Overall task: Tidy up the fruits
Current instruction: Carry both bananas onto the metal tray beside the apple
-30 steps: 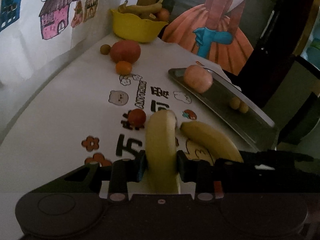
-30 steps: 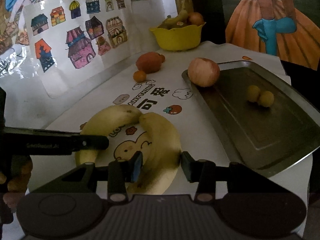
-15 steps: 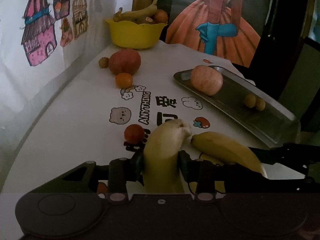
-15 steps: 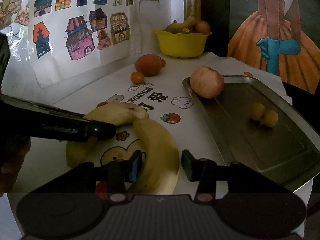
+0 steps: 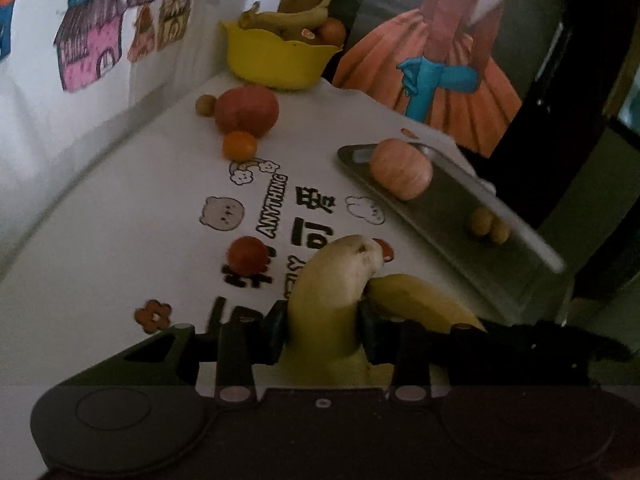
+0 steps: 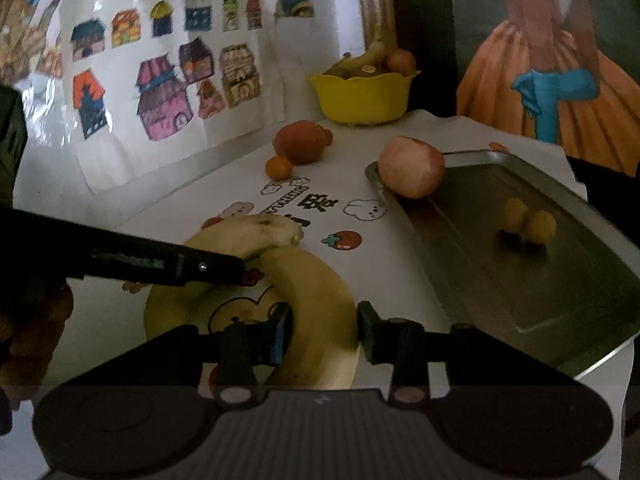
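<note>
My left gripper (image 5: 322, 326) is shut on a yellow banana (image 5: 332, 292) and holds it tip-up over the white cloth. My right gripper (image 6: 324, 330) is shut on a second banana (image 6: 316, 300), which lies beside the first banana (image 6: 240, 236); the two touch at their tips. The left gripper's finger (image 6: 160, 262) crosses the right wrist view from the left. A metal tray (image 6: 540, 280) at the right holds a pink apple (image 6: 412, 166) and two small yellow fruits (image 6: 528, 222). The tray (image 5: 460, 232) also shows in the left wrist view.
A yellow bowl (image 5: 280, 56) with a banana and other fruit stands at the far end. A large red fruit (image 5: 248, 110), a small brown fruit (image 5: 206, 105), a small orange fruit (image 5: 239, 146) and a small red fruit (image 5: 247, 254) lie on the cloth. A wall with drawings runs along the left.
The left gripper has lifted and tilted its banana tip-up. The right gripper's fingers have closed onto the second banana.
</note>
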{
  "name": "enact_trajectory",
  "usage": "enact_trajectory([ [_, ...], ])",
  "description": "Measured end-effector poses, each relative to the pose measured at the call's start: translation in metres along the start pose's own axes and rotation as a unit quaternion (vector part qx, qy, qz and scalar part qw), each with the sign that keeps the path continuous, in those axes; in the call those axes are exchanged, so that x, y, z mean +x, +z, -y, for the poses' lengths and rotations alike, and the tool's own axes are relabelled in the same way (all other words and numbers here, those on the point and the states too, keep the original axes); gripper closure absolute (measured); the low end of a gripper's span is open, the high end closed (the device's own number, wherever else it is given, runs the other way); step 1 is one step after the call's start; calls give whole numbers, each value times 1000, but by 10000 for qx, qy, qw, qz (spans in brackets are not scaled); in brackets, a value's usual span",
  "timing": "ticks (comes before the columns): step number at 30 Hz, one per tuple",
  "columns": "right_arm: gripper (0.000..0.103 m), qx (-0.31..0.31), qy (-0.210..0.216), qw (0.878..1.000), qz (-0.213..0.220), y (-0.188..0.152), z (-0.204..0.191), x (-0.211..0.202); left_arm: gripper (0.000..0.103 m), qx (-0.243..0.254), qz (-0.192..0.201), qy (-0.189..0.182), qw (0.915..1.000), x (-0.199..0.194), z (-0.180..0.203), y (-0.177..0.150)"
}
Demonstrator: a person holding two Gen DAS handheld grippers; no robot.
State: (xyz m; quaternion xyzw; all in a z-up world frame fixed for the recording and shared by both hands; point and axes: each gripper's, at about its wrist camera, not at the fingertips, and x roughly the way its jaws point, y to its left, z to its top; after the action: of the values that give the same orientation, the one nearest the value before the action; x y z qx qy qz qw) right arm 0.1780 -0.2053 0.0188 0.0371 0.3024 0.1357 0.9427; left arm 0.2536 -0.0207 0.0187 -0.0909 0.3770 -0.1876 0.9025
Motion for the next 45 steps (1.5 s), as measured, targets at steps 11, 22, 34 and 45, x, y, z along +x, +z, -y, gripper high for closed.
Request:
enact_trajectory([
  [11,64,830,222,9939,691,16,50,-40,64,-244,362,-385,9983,-3,30,27],
  [22,63,1122,-687,9840,1200,45,130,-55,64,-70,396,-850,9956,45,102,64],
  [34,63,1349,-1040,9807,959,36,178,-30,64,199,361,-575,9975,106,133,72],
  [45,63,1360,-1113,9803,901,36,181,-20,64,337,657,-412,9964,124,132,68],
])
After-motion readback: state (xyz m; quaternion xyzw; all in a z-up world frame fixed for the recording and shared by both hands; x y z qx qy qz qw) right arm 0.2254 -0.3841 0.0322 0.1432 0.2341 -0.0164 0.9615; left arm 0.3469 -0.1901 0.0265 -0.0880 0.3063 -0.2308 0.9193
